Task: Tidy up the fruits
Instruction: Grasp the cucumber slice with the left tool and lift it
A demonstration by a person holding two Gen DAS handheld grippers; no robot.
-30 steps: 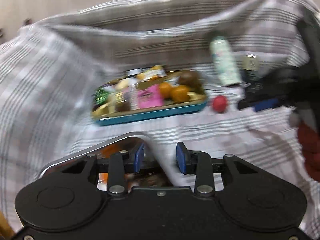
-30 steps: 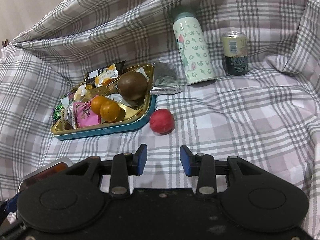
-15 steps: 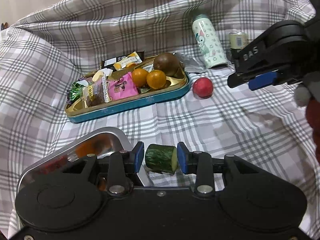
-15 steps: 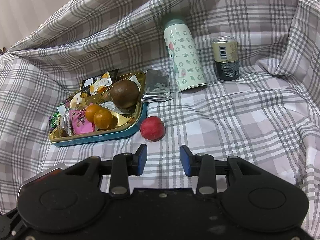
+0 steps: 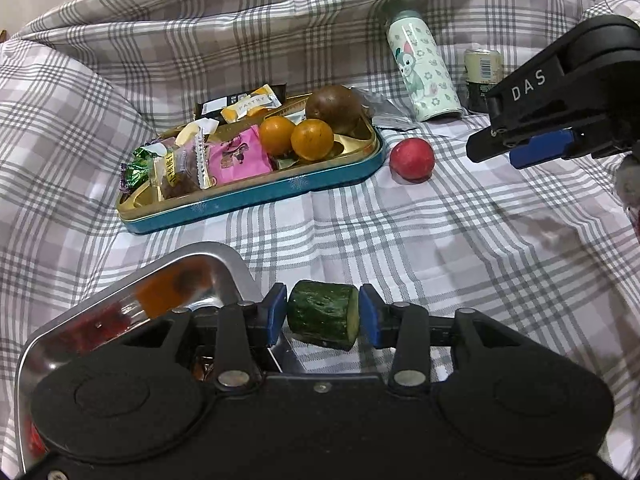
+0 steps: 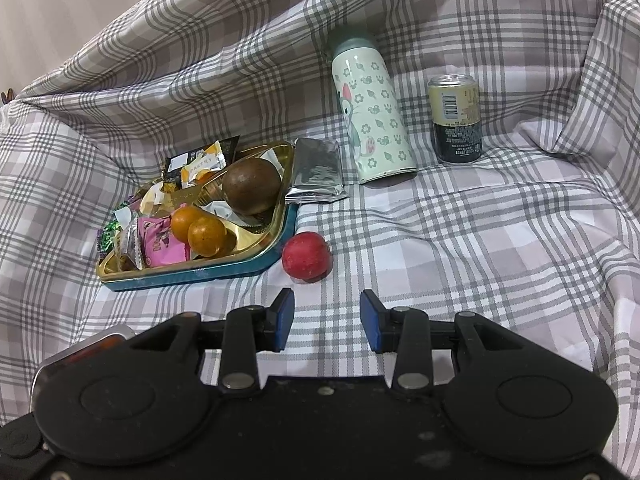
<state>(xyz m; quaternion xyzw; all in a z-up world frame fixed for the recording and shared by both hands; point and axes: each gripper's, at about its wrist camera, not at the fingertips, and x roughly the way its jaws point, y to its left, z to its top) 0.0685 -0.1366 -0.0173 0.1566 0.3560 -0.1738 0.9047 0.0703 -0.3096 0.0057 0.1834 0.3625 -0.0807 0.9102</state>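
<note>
My left gripper [image 5: 323, 316] is open around a green cucumber piece [image 5: 322, 313] that lies on the cloth beside a steel tray [image 5: 224, 266]; small gaps show at both pads. A red fruit [image 5: 412, 159] lies right of a teal tin [image 5: 256, 196] holding two oranges [image 5: 296, 136], a brown fruit [image 5: 334, 108] and snack packets. My right gripper [image 6: 325, 316] is open and empty, hovering in front of the red fruit [image 6: 307, 256]; it also shows at the right of the left wrist view [image 5: 532, 148].
A patterned flask [image 6: 370, 114] and a drink can [image 6: 456, 118] stand at the back. A silver packet [image 6: 318, 176] lies by the tin [image 6: 192, 274]. Plaid cloth [image 6: 480, 240] covers everything and rises in folds behind and at the sides.
My left gripper swung from over the steel tray to the cucumber piece, which now sits between its pads. My right gripper drew slightly closer to the red fruit.
</note>
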